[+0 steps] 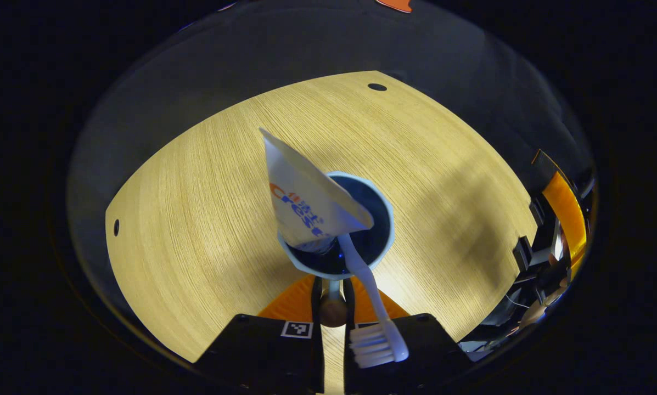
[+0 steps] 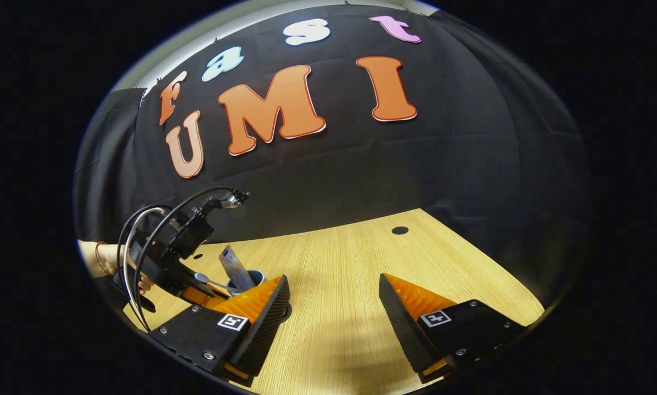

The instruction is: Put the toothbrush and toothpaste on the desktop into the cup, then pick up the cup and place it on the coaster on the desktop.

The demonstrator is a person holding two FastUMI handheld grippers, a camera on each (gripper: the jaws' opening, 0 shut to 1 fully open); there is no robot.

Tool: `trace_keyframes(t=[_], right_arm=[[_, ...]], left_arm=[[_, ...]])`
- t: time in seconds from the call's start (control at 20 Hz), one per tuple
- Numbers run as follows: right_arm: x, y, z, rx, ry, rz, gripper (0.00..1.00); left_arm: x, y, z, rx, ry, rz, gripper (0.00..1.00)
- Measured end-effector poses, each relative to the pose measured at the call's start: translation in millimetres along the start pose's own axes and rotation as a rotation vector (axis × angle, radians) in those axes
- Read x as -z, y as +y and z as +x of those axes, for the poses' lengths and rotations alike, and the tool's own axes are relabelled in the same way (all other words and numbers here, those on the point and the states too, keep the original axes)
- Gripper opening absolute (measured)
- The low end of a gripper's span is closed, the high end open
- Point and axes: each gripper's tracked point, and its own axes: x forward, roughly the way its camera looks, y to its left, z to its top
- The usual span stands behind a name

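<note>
A white cup (image 1: 380, 206) with a dark blue inside is seen from above over the wooden desktop (image 1: 196, 192). A white toothpaste tube (image 1: 301, 197) leans out of it. A white toothbrush (image 1: 369, 291) also stands in it, with its bristle head toward the camera. My left gripper (image 1: 333, 285) is shut on the cup's near side. In the right gripper view the cup (image 2: 256, 275), the tube (image 2: 234, 267) and the left gripper (image 2: 196, 293) sit at the left, held by a hand. My right gripper (image 2: 333, 307) hangs open over the desktop (image 2: 333, 258) with nothing between its fingers. Whether the cup rests on the table I cannot tell.
The desktop has small round holes (image 1: 377, 86) (image 2: 399, 230) near its far edge. The right gripper's orange body (image 1: 567, 214) shows at the right border of the left gripper view. The booth's black cloth wall (image 2: 443, 164) stands behind the table.
</note>
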Motion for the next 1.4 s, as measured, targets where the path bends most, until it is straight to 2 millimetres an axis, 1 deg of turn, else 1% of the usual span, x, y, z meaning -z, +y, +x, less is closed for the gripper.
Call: trace_keyframes(t=[0.2,0.25,0.3,0.35,0.45,0.6,0.65,0.75,0.8,0.85,0.95,1.0,1.05,1.1,1.15,1.25,1.3,1.35,1.4], right_arm=[[4,2,1,-0.004,0.007,-0.020,0.98],[6,3,1,-0.006,0.011,-0.020,0.98],[6,5,2,-0.010,0.014,-0.019,0.98],[8,7,3,-0.014,0.019,-0.019,0.98],[10,10,5,-0.017,0.027,-0.018,0.98],[13,17,5,-0.024,0.038,-0.019,0.98],[14,17,6,-0.023,0.039,-0.023,0.98],[17,19,6,-0.021,0.046,-0.029,0.98],[17,20,5,-0.019,0.050,-0.030,0.98],[19,23,6,-0.020,0.056,-0.031,0.98],[22,28,3,-0.020,0.066,-0.037,0.98],[22,32,2,-0.021,0.068,-0.039,0.98],[23,35,1,-0.020,0.070,-0.042,0.98],[25,39,0,-0.021,0.074,-0.044,0.98],[27,44,-2,-0.022,0.079,-0.047,0.98],[29,56,-5,-0.024,0.083,-0.060,0.98],[29,60,-7,-0.022,0.077,-0.069,0.98],[28,66,-9,-0.018,0.070,-0.080,0.98],[26,72,-11,-0.019,0.066,-0.090,0.98]], left_arm=[[-12,-16,15,-0.008,0.020,-0.002,0.07],[-14,-16,20,-0.007,0.024,-0.007,0.07],[-10,-8,20,-0.004,0.027,-0.006,0.07],[-10,-2,22,-0.002,0.021,0.000,0.07],[-17,-8,22,-0.005,0.027,0.015,0.07],[-18,-18,16,-0.009,0.011,0.031,0.10],[-11,-14,6,-0.009,-0.003,0.037,0.15],[-15,-16,4,-0.018,-0.028,0.042,0.20],[-12,-18,4,-0.025,-0.041,0.041,0.22],[-10,-19,4,-0.022,-0.048,0.032,0.43],[-7,-17,4,-0.008,-0.077,0.006,0.71],[-4,-11,-6,-0.025,-0.099,-0.007,0.86],[-3,-5,-6,-0.040,-0.122,-0.025,1.00],[5,3,-9,-0.043,-0.152,-0.042,1.00],[7,12,-14,-0.062,-0.192,-0.061,1.00],[8,17,-33,-0.075,-0.283,-0.103,1.00],[11,21,-37,-0.091,-0.328,-0.130,1.00],[14,27,-47,-0.114,-0.375,-0.145,1.00],[17,32,-62,-0.141,-0.425,-0.158,1.00]])
